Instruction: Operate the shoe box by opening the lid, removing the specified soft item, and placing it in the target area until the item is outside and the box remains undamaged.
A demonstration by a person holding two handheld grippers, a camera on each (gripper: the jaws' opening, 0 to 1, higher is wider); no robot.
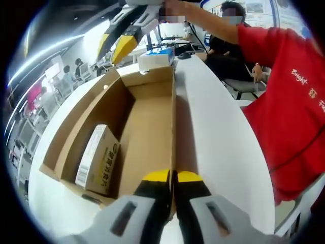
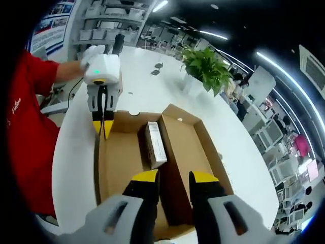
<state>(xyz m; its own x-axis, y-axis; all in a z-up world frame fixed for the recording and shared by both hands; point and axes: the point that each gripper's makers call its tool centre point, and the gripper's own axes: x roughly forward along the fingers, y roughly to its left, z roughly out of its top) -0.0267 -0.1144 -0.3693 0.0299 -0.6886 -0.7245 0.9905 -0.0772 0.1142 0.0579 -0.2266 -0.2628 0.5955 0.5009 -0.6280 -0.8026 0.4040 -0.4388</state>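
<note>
An open cardboard shoe box (image 1: 152, 127) lies on the white table (image 1: 213, 132), its lid flap (image 1: 76, 127) folded out to one side. Inside, against the wall on the flap side, lies a small tan carton (image 1: 99, 160) with a white label. My left gripper (image 1: 172, 178) is shut on the top edge of the box's opposite wall. In the right gripper view the left gripper (image 2: 102, 127) pinches that wall at the box's (image 2: 122, 162) far corner, with the carton (image 2: 155, 142) in the middle. My right gripper (image 2: 175, 178) hangs open above the box's near end; in the left gripper view the right gripper (image 1: 116, 44) hovers over the far end.
A person in a red shirt (image 1: 284, 101) stands close along the table's side. A white and blue box (image 1: 155, 61) sits beyond the shoe box. A potted plant (image 2: 205, 66) stands further off on the table (image 2: 147, 86). Seated people and office desks fill the background.
</note>
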